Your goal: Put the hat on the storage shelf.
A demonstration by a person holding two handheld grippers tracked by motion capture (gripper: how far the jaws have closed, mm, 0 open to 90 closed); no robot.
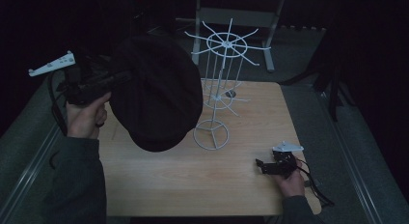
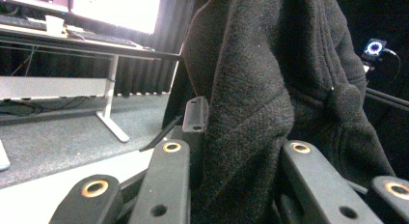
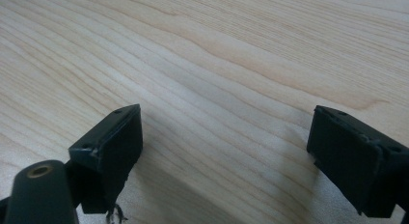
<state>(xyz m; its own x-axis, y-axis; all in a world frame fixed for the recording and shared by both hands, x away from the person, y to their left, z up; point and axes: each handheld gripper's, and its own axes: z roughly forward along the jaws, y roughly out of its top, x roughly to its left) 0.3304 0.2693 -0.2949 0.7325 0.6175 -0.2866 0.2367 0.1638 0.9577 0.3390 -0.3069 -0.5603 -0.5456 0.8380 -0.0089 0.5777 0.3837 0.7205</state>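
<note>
Black cap held over bench, beside wire rack.
Black cap (image 1: 156, 96) hung in air, left hand-held gripper (image 1: 113, 81) clamped on its fabric; white wire rack (image 1: 219, 84) adj. Right hand-held gripper (image 1: 265, 167) jaws apart, resting on bench (image 1: 193, 180). Rec.: centre crown over a rack prong before release.

Black hat (image 1: 156, 93) covers the left tool's (image 1: 108, 81) tips and part of the white wire rack (image 1: 219, 89) in the high view. Left gripper view: hat cut off at top edge. Surface's (image 1: 193, 180) near edge runs out of frame.
</note>
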